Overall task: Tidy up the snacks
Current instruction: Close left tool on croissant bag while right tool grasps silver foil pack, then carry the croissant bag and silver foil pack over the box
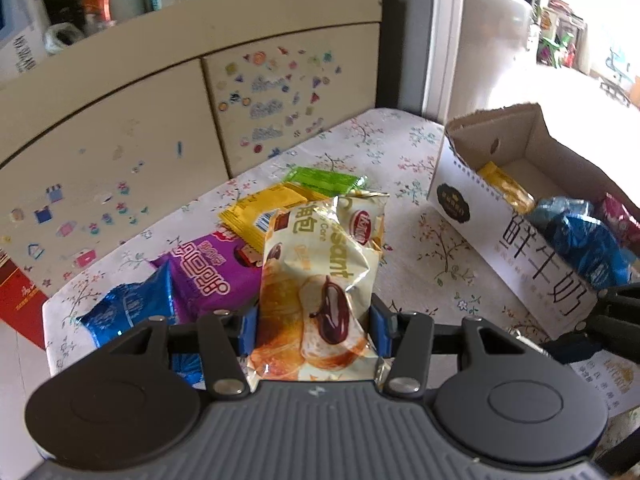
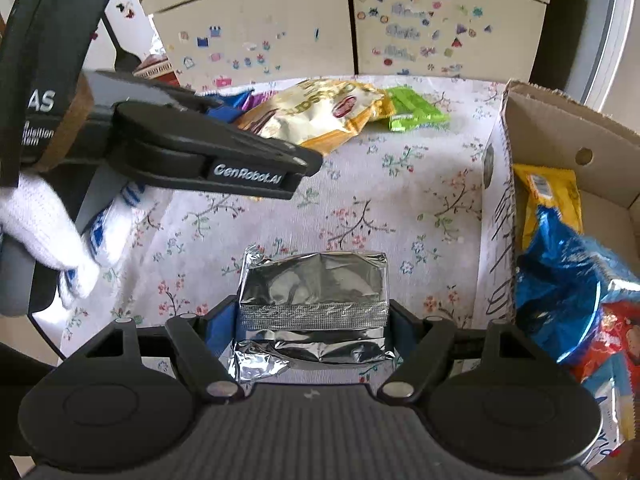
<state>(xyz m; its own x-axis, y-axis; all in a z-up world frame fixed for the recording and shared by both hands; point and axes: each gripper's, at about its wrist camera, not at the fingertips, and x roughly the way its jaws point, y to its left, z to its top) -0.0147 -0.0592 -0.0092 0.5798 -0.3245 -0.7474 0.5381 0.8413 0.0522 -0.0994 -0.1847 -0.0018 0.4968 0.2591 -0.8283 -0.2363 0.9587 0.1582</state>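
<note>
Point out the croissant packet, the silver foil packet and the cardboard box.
croissant packet (image 1: 316, 280): left wrist view, printed front of the bag.
silver foil packet (image 2: 316, 292): right wrist view, crinkled upper face.
cardboard box (image 1: 496, 220): left wrist view, white printed side wall.

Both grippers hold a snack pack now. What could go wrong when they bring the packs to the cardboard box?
1. The left gripper pinches only the low end of the croissant pack; the puffy pack might slip.
2. The right gripper holds a smooth silver pack, which might slide out.
3. The cardboard box is already crowded near the blue bag, so both grippers could collide there.
</note>
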